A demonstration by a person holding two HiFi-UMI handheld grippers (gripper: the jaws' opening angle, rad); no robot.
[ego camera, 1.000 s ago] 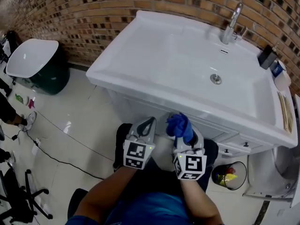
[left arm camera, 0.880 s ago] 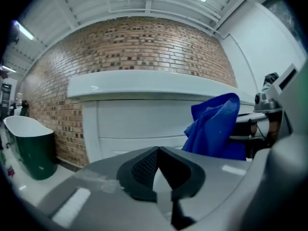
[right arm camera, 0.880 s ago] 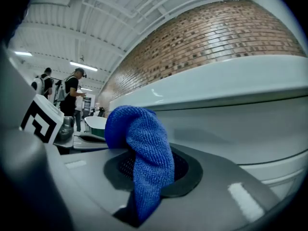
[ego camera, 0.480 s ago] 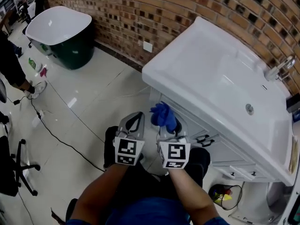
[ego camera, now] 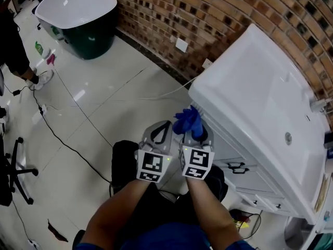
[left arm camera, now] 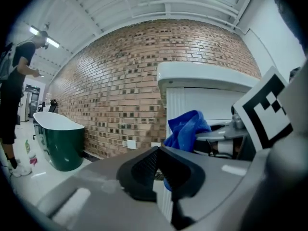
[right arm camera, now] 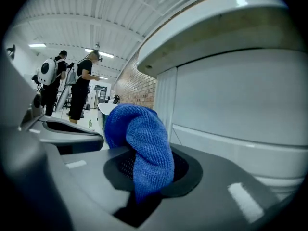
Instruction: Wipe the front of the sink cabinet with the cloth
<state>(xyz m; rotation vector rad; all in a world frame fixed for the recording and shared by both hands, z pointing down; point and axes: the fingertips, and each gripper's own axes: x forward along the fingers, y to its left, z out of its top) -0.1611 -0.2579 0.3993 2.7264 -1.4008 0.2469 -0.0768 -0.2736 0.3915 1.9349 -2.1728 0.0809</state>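
two tongs | right tongs [ego camera: 201, 133] pinch nubby blue cloth [ego camera: 188, 121] | left tongs [ego camera: 163, 129] closed, empty

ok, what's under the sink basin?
The white cabinet front, panels closed. The right hand-held gripper holds the blue cloth beside its corner. The closed front hides the cabinet's inside.

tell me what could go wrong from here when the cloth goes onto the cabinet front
1. The cloth sits as a bunched wad in the jaws of the right gripper, so little of it may touch the sink cabinet front. The hard jaws could scrape the white panel instead.
2. The sink rim overhangs that front, so an upward stroke might knock the gripper against its underside.
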